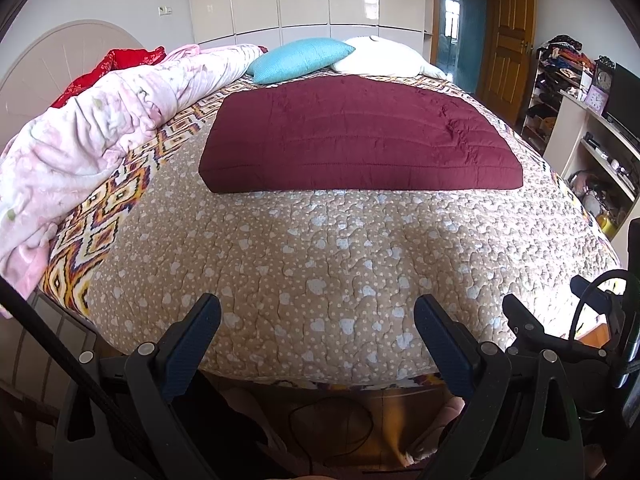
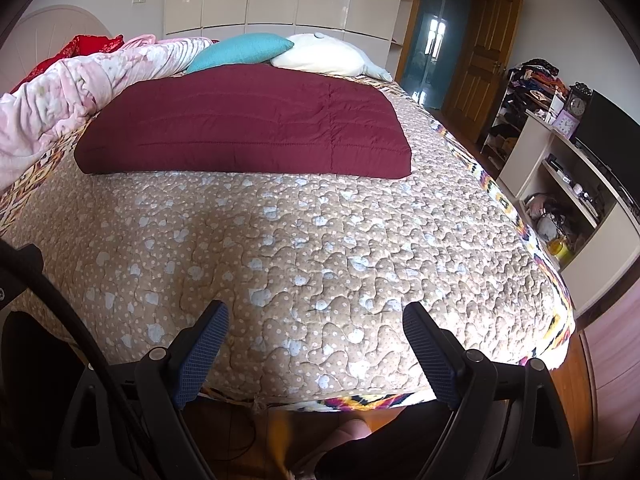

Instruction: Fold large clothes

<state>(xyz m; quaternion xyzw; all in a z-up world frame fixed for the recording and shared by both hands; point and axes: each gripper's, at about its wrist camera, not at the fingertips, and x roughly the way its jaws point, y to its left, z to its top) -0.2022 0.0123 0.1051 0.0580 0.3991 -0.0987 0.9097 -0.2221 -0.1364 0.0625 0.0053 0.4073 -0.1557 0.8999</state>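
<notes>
Both the left gripper [image 1: 316,312] and right gripper [image 2: 316,320] hang wide and empty at the bed's [image 1: 320,260] foot, well apart from the folded maroon garment [image 1: 360,140], which lies flat mid-bed, seemingly finished.

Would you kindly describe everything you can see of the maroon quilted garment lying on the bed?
The maroon quilted garment lies folded into a flat, puffy, roughly rectangular pad on the heart-print bedspread. Its fabric looks smooth and padded, with parallel stitched channels and some wrinkling toward one end. It sits mid-bed, short of the turquoise pillow, with the pink blanket to one side. Neither gripper touches it; both are open at the bed's near edge.
</notes>
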